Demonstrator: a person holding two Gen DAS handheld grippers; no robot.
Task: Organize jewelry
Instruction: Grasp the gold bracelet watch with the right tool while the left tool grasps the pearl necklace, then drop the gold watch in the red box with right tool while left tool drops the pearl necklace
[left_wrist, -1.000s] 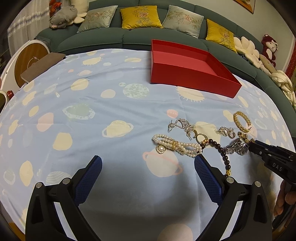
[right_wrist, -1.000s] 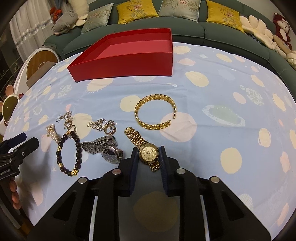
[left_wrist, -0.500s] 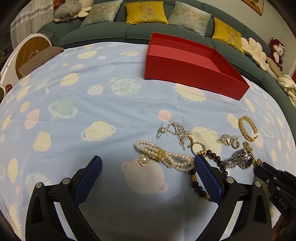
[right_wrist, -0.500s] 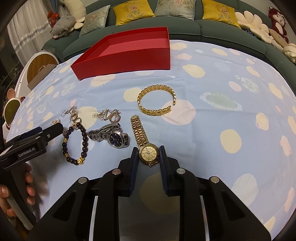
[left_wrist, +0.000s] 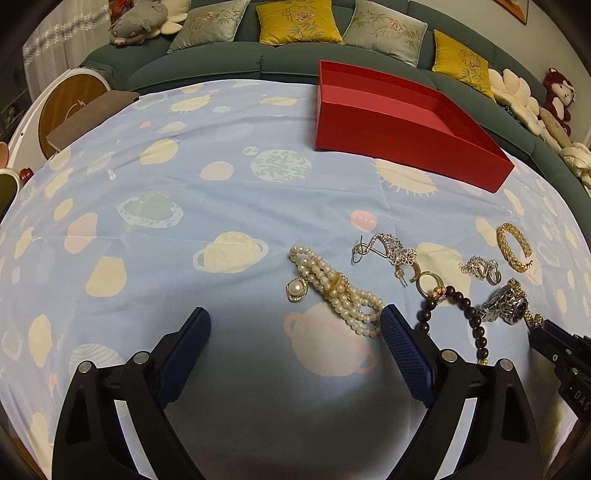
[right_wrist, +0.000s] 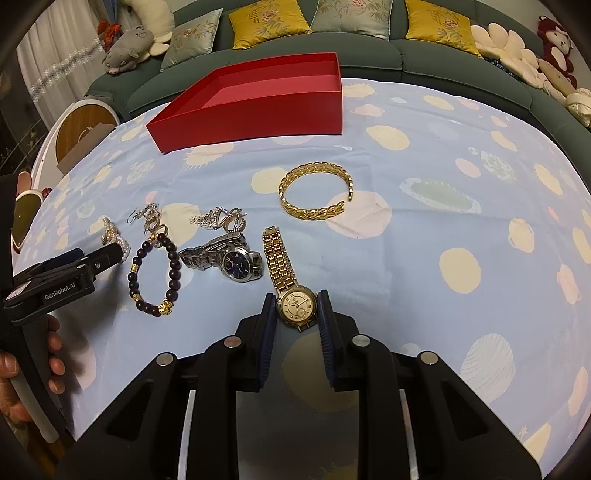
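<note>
My right gripper (right_wrist: 294, 308) is shut on the face of a gold watch (right_wrist: 295, 303), whose band trails forward on the cloth. My left gripper (left_wrist: 295, 325) is open and empty, with a pearl bracelet (left_wrist: 332, 288) lying just ahead of its right finger. A dark bead bracelet (right_wrist: 155, 275), a silver watch (right_wrist: 229, 256), a gold bangle (right_wrist: 316, 192) and silver earrings (right_wrist: 221, 219) lie on the cloth. An empty red box (right_wrist: 255, 99) stands at the far side; it also shows in the left wrist view (left_wrist: 402, 118).
The table wears a light blue cloth with planet prints (left_wrist: 184, 206). A green sofa with yellow and grey cushions (right_wrist: 269, 18) curves behind it. A round wooden stand (left_wrist: 70, 107) sits at the far left. The left gripper's body (right_wrist: 55, 280) shows beside the bead bracelet.
My left gripper has moved forward and right toward the pearl bracelet. My right gripper has stayed shut on the gold watch and drawn it back, straightening its band.
</note>
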